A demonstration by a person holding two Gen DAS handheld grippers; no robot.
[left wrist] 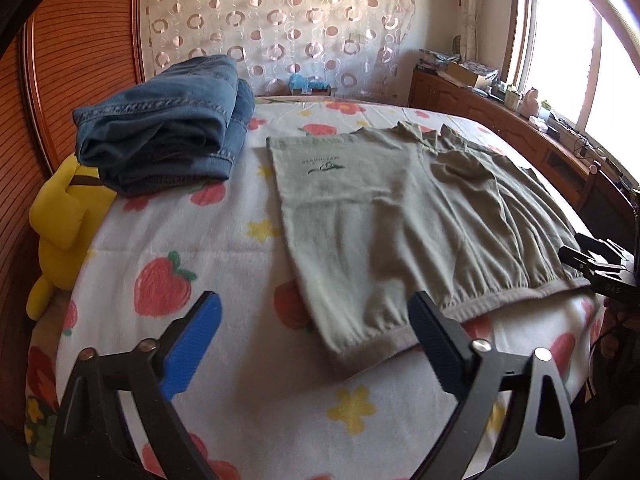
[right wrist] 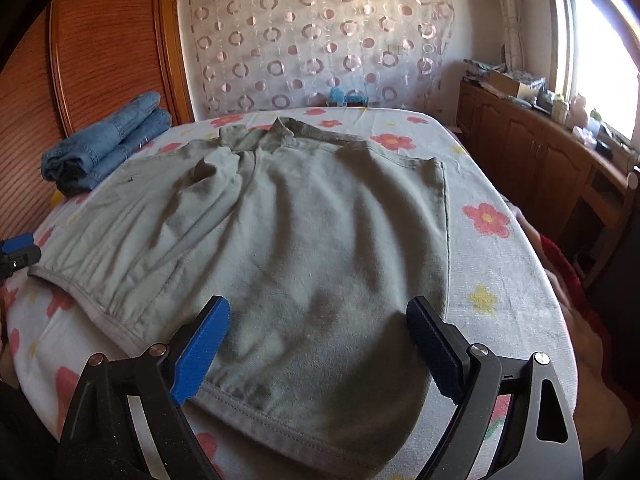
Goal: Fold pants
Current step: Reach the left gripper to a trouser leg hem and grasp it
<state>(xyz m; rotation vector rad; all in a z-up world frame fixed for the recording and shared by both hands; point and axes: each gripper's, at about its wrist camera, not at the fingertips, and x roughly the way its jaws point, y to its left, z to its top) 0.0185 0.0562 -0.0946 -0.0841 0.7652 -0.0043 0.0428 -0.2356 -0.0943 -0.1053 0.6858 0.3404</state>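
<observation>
Grey-green pants (left wrist: 400, 208) (right wrist: 320, 208) lie spread flat on a bed covered by a floral sheet (left wrist: 192, 240), with the elastic waistband (left wrist: 460, 308) toward me in the left wrist view. My left gripper (left wrist: 314, 300) hovers open over the near left corner of the waistband, with nothing between its blue pads. It also shows at the left edge of the right wrist view, as the left gripper (right wrist: 16, 250). My right gripper (right wrist: 318, 304) stands open above the near part of the pants, pads off the cloth. The right gripper (left wrist: 600, 268) also appears beside the waistband's right end.
Folded blue jeans (left wrist: 168, 136) (right wrist: 108, 144) sit at the bed's far left. A yellow plush toy (left wrist: 68, 220) lies beside them against the wooden headboard (left wrist: 80, 48). A cluttered wooden sideboard (right wrist: 540, 152) runs under the window on the right. A patterned curtain hangs behind.
</observation>
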